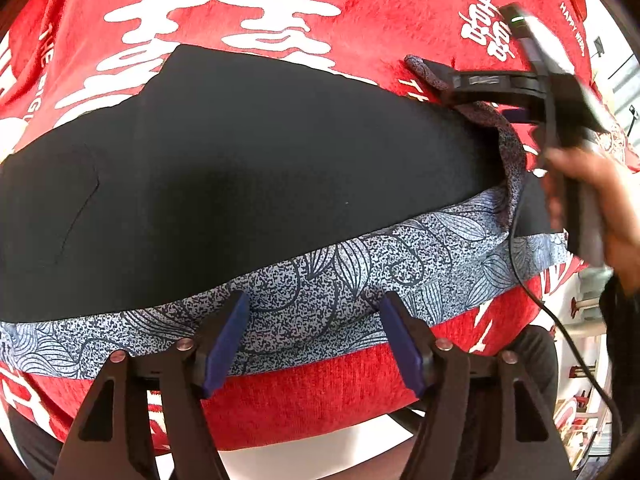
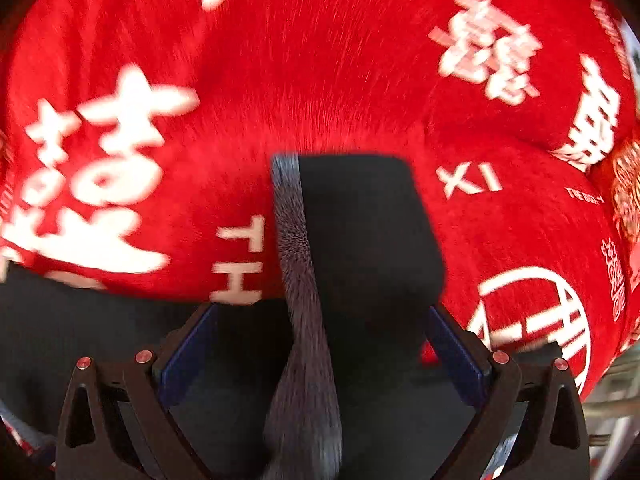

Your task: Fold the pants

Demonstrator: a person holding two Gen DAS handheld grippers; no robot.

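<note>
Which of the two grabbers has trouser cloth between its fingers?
The right gripper: black pants cloth runs between its open fingers. The left gripper is open above the patterned waistband.

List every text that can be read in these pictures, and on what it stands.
"THE": red cloth, left edge, left wrist view.
"TH": same cloth, beside the pants.
"XI": cloth, right of the pants.
Large white Chinese characters: cloth.
Small lettering near the cloth's edges: too blurred.
Pants: none.

Black left gripper (image 1: 314,336), blue pads (image 1: 226,340), silver screws, bare-skinned hand (image 1: 600,200).
</note>
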